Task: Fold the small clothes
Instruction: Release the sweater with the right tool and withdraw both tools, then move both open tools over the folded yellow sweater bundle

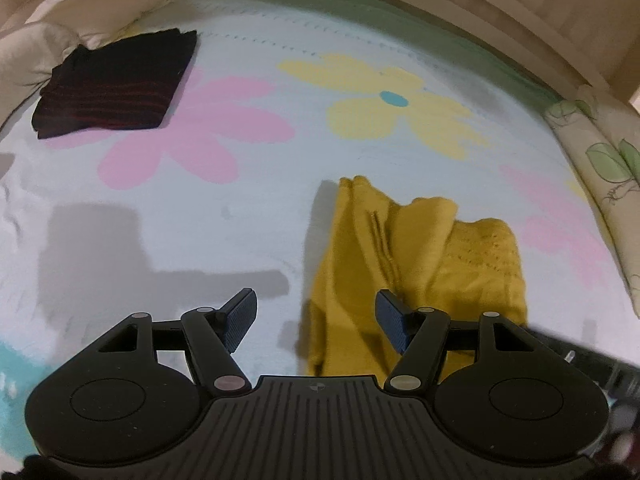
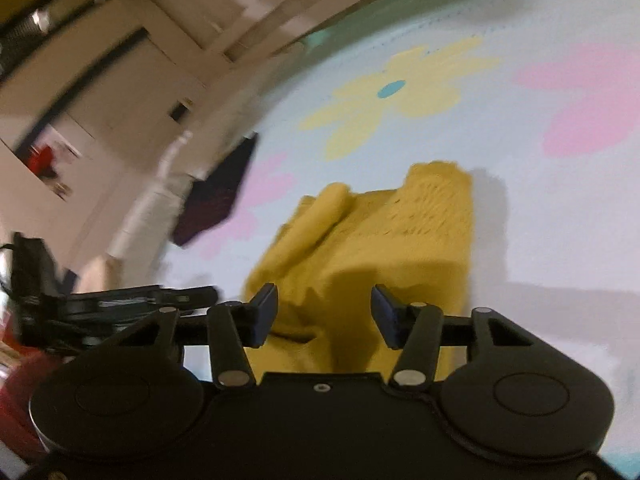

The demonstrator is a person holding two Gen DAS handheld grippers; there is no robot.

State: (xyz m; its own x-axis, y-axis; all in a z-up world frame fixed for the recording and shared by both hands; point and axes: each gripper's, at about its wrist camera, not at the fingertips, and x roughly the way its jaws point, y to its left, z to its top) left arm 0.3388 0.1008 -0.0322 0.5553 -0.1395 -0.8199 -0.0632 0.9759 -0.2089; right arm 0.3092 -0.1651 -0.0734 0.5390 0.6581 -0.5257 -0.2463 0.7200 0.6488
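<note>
A mustard-yellow knit garment lies partly folded and rumpled on the flowered sheet, to the right in the left wrist view; it also shows in the right wrist view. My left gripper is open and empty, hovering at the garment's left edge. My right gripper is open and empty, just above the near part of the garment. A folded dark garment with red stripes lies at the far left of the bed.
The bed sheet is pale blue with pink and yellow flowers. Cream pillows lie at the far left, a leaf-print pillow at the right edge. A dark cloth lies at the bed's left edge, with furniture beyond.
</note>
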